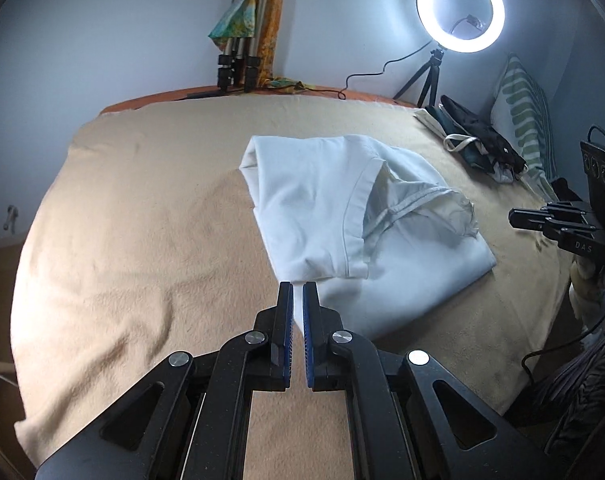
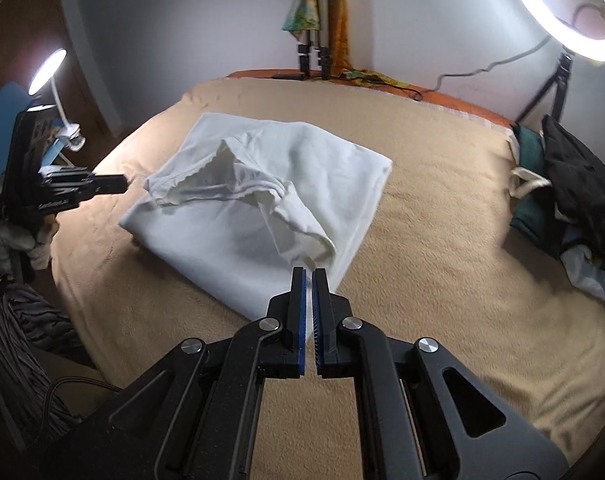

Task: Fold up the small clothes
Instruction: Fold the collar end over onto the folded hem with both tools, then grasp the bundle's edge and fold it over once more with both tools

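We have the white garment [image 1: 322,208] lying partly folded on the beige blanket [image 1: 142,240] that covers the bed, roughly mid-blanket and a little toward the side of the dark clothes pile [image 1: 482,148]. Its body is doubled into a rough rectangle, while a sleeve and a frayed hem lie loose on top, so we judge the fold unfinished. In the left wrist view its long axis runs diagonally, from the far left corner toward the near right corner; in the right wrist view it slants the opposite way, far right to near left.

Our left gripper [image 1: 297,286] is clenched with nothing between its blue pads, tips hanging just over the garment's near edge. Our right gripper [image 2: 308,271] is likewise clenched and empty, above the near corner on its side. We judge both are placed at opposite sides so each can take an edge for the next fold.

Beyond the blanket stand a lit ring light [image 1: 460,8] on a small tripod and a striped pillow [image 1: 522,112].
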`<state>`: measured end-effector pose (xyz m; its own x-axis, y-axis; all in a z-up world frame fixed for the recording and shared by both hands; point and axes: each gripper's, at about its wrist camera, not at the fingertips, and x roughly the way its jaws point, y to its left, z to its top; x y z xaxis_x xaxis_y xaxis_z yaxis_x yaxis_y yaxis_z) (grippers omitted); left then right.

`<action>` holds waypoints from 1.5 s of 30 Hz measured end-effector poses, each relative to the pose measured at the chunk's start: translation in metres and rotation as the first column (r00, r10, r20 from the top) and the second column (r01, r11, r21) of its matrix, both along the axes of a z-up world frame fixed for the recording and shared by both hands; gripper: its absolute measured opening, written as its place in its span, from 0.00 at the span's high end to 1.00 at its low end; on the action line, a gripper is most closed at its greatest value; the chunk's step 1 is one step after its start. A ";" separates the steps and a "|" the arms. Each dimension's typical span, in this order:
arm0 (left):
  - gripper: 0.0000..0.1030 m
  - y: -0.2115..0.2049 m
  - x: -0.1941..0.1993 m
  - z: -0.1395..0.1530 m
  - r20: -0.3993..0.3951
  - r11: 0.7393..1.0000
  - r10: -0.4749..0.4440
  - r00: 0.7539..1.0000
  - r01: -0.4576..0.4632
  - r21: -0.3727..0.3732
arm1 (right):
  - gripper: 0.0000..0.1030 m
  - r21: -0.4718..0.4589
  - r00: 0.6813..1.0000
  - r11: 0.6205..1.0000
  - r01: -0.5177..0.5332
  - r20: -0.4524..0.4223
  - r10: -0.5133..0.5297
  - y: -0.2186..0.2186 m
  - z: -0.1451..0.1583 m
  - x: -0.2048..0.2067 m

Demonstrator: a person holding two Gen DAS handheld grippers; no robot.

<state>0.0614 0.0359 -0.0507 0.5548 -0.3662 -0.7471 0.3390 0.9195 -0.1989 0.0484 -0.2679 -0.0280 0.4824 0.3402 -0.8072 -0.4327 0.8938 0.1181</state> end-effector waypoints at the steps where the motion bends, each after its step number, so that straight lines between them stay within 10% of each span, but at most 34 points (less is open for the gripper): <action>1: 0.97 0.003 -0.002 0.001 -0.001 1.000 0.014 1.000 -0.014 -0.017 | 0.93 0.020 0.999 0.999 0.029 -0.018 -0.028 -0.006 0.000 0.000; 4: 0.96 0.018 0.003 -0.001 -0.059 0.990 0.070 0.996 -0.077 -0.119 | 0.53 0.148 0.991 0.983 0.108 -0.100 -0.093 -0.023 0.001 0.006; 10: 0.95 0.017 0.012 -0.010 -0.132 0.977 0.083 0.988 -0.107 -0.185 | 0.51 0.113 0.998 0.991 0.067 -0.019 -0.066 -0.007 0.014 0.004; 16: 0.77 -0.032 -0.003 -0.003 -0.002 0.998 -0.068 0.998 0.068 0.014 | 0.51 -0.058 1.000 0.998 -0.001 0.019 0.002 0.023 -0.001 0.016; 22: 0.75 -0.064 0.008 -0.020 0.045 0.955 -0.139 0.989 0.122 0.270 | 0.51 -0.133 0.998 0.989 -0.059 0.021 0.063 0.036 -0.014 0.029; 24: 0.75 -0.067 0.014 -0.027 0.050 0.943 -0.159 0.986 0.137 0.303 | 0.53 -0.164 0.996 0.983 -0.080 0.024 0.085 0.041 -0.019 0.030; 28: 0.83 -0.073 0.019 -0.031 0.064 0.927 -0.199 0.978 0.167 0.335 | 0.92 -0.251 0.990 0.960 -0.126 0.024 0.136 0.051 -0.027 0.030; 45: 0.95 -0.059 -0.029 -0.006 0.058 0.917 -0.286 0.956 0.256 0.306 | 0.96 -0.459 0.956 0.876 -0.147 0.162 0.245 0.052 0.006 -0.025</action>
<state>0.0325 -0.0232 -0.0570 0.5418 -0.2873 -0.7899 0.5876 0.8015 0.1115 0.0236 -0.2157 -0.0223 0.6164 0.0811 -0.7832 -0.5750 0.7259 -0.3774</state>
